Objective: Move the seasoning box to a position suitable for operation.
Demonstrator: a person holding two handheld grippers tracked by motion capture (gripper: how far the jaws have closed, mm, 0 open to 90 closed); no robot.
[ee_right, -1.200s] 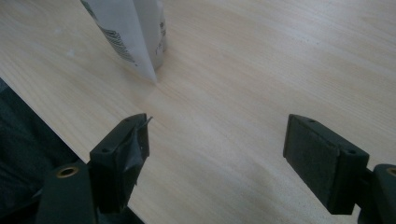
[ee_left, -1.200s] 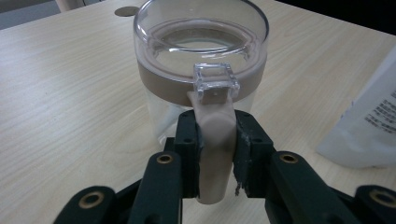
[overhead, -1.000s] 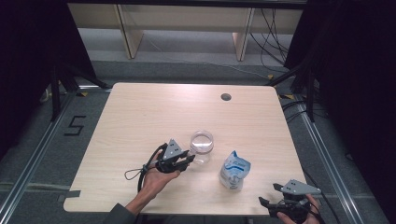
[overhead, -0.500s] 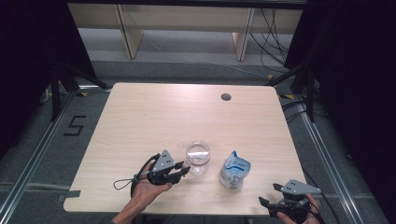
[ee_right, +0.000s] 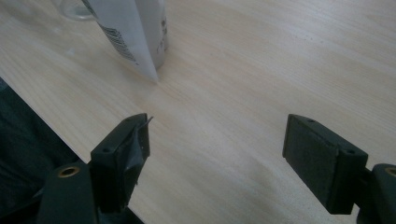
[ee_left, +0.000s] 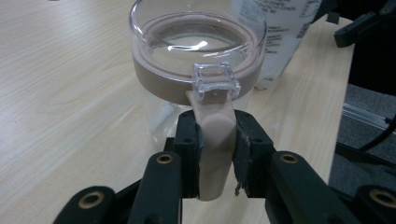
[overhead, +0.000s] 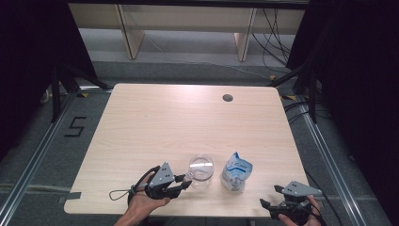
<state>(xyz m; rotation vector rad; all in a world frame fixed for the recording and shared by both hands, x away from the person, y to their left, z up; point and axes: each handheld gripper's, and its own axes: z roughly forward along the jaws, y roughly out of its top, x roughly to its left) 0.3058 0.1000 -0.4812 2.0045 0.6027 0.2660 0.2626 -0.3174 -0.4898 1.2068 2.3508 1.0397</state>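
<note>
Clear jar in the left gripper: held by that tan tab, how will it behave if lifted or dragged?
The clear jar looks empty, so probably light. The left gripper clamps only the tan tab at one side, so the jar would likely tilt or swing if lifted. The tab looks rubbery and may flex. Dragged, the smooth jar should slide easily on the table, possibly bumping the white pouch beside it.

The table (overhead: pixel 188 122) is evenly lit from above, while the surroundings at both sides are lost in near-black. Only faint, soft shadows are cast on the wood. White glare is caught on the rim of the clear jar (ee_left: pixel 198 42) in the left gripper view. Both gripper views are soft, with nearby jaws slightly blurred.
</note>
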